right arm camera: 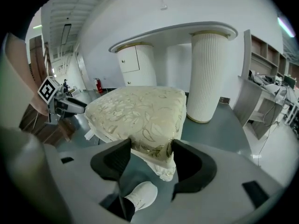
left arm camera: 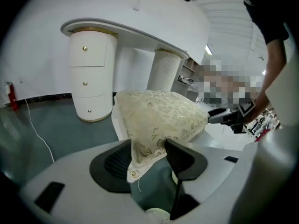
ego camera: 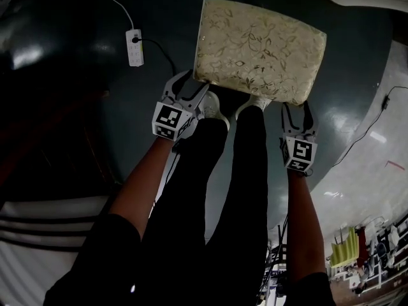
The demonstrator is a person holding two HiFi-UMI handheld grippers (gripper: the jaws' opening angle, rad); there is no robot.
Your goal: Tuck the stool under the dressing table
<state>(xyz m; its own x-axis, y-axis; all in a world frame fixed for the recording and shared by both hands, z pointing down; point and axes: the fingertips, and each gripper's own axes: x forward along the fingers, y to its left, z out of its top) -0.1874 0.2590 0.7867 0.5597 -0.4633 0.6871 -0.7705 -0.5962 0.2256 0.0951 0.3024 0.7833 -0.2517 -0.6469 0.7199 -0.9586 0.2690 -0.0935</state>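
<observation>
The stool (ego camera: 258, 46) has a cream cushion with a gold leaf pattern and stands on the dark green floor. My left gripper (ego camera: 194, 81) straddles its near left corner. In the left gripper view that corner (left arm camera: 159, 115) lies between the wide-spread black pads (left arm camera: 117, 160) of my left gripper (left arm camera: 148, 157). My right gripper (ego camera: 297, 107) is at the near right corner (right arm camera: 154, 139), and it (right arm camera: 150, 157) is open just as wide. The white dressing table (left arm camera: 117, 29) stands beyond the stool, with a drawer pedestal (left arm camera: 88, 78) and a fluted column (right arm camera: 205, 78).
A white power strip (ego camera: 134, 47) with its cable lies on the floor left of the stool. The person's dark trouser legs and white shoes (ego camera: 210, 104) stand right behind the stool, between the grippers. A red fire extinguisher (left arm camera: 11, 97) is by the wall, and shelves (right arm camera: 261, 78) stand to the right.
</observation>
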